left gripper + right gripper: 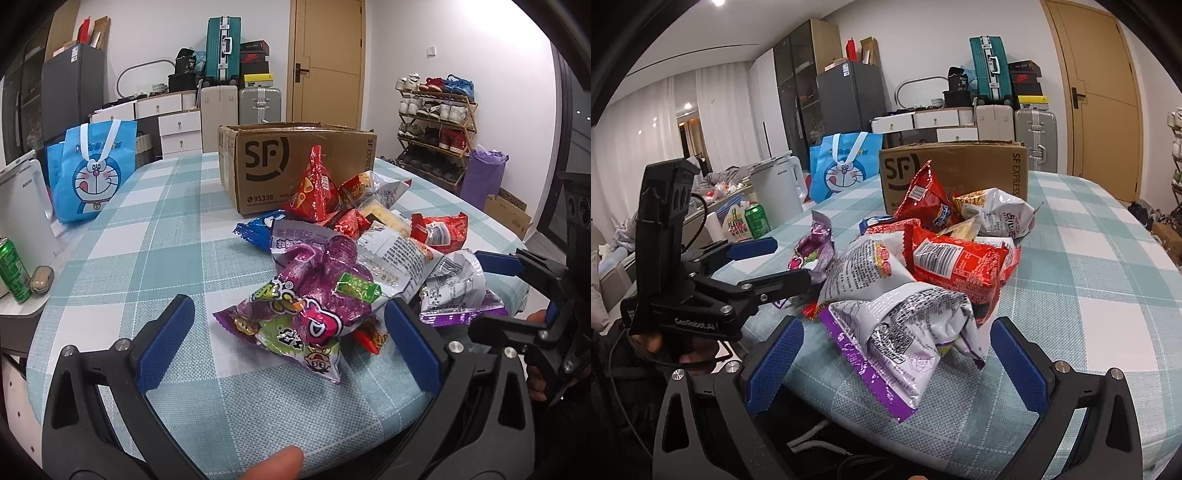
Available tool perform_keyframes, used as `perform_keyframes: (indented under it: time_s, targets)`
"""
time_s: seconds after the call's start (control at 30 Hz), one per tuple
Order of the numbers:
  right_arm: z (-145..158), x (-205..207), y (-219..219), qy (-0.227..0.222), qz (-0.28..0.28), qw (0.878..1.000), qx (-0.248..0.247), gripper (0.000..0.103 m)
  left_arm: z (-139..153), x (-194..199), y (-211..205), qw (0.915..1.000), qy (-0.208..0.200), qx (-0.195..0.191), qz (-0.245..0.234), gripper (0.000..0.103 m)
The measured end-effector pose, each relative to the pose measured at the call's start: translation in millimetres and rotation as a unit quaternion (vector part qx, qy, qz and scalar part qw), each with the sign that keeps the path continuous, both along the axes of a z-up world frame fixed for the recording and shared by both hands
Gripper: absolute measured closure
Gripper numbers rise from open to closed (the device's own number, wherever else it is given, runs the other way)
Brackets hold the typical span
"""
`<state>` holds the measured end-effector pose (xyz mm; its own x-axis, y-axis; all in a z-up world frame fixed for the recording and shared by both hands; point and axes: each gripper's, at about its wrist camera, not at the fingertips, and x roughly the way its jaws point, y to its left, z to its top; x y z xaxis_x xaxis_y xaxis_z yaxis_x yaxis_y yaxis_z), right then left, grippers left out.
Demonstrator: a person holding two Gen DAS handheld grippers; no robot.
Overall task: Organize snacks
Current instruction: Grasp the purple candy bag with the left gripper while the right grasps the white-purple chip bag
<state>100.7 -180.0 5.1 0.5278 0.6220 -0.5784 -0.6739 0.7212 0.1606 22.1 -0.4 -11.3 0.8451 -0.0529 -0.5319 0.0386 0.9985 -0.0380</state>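
A pile of snack packets lies on the checked tablecloth in front of an open SF cardboard box (pixel 295 162), which also shows in the right wrist view (pixel 956 170). My left gripper (pixel 288 339) is open, its blue pads either side of a purple cartoon snack bag (pixel 306 306). My right gripper (pixel 897 362) is open around a crumpled white and purple bag (pixel 905 332). Red packets (pixel 956 262) and a blue packet (pixel 258 229) lie behind. Each gripper shows in the other's view, the right one (pixel 517 280) and the left one (pixel 768 262).
A blue Doraemon bag (pixel 92 170) stands at the table's left side, with a green can (pixel 13 269) and a white kettle (pixel 779 188) nearby. The table's near edge runs just below both grippers. A shoe rack (pixel 436 122) and suitcases stand behind.
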Motion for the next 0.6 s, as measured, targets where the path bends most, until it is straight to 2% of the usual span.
perform_keyframes:
  time_s: [0.2, 0.33, 0.43, 0.6]
  targets:
    - [-1.1, -1.1, 5.1, -0.004, 0.003, 1.000, -0.010, 0.000, -2.9, 11.5, 4.9, 0.9998, 0.013, -0.007, 0.010, 0.000]
    - [-6.8, 7.3, 6.6, 0.010, -0.010, 1.000, -0.025, 0.000, -6.2, 22.2, 8.9, 0.9995, 0.026, -0.018, 0.009, 0.000]
    - [-7.8, 12.5, 5.9, 0.021, -0.010, 1.000, -0.015, 0.000, -9.2, 28.7, 13.2, 0.9989, 0.036, -0.028, 0.007, 0.000]
    - [-7.7, 17.7, 8.1, 0.029, -0.008, 1.000, -0.003, 0.000, -11.0, 32.9, 15.5, 0.9980, 0.039, -0.048, -0.010, 0.015]
